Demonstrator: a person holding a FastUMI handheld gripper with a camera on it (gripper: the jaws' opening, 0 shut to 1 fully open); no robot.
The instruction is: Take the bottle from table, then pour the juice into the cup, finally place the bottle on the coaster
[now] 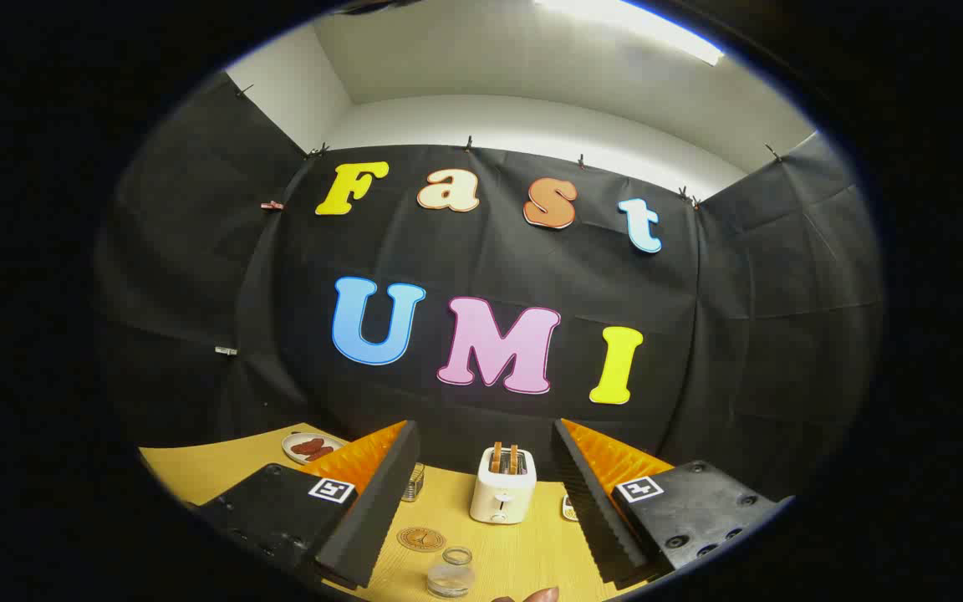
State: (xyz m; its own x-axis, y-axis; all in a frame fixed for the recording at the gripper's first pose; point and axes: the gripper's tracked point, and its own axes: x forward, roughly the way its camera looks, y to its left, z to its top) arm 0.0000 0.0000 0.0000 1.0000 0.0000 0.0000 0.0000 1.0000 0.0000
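Wooden table (523, 552) fills the lower part of the gripper view, with black cloth hung behind it as the booth wall and a white wall and ceiling light above that. Gripper (481, 493) is spread wide, its two fingers well apart and closed on nothing. Nearest, between the fingers, a rounded reddish-brown object (536, 595) shows at the very bottom of the view; too little of it is visible to name it or to tell which way its long axis runs. Just ahead of it stands a clear glass cup (450, 574), upright, mouth open upward; whether it holds liquid cannot be told. Slightly beyond the cup, toward the left finger, a round brown coaster (421, 539) lies flat on the table, bare. Farther on, centred between the fingers, a white toaster (502, 487) stands upright with two slices of toast in its slots. A small glass container (414, 482) sits beside the left finger, contents unclear. Farthest left, a plate (312, 447) carries reddish pieces of food.
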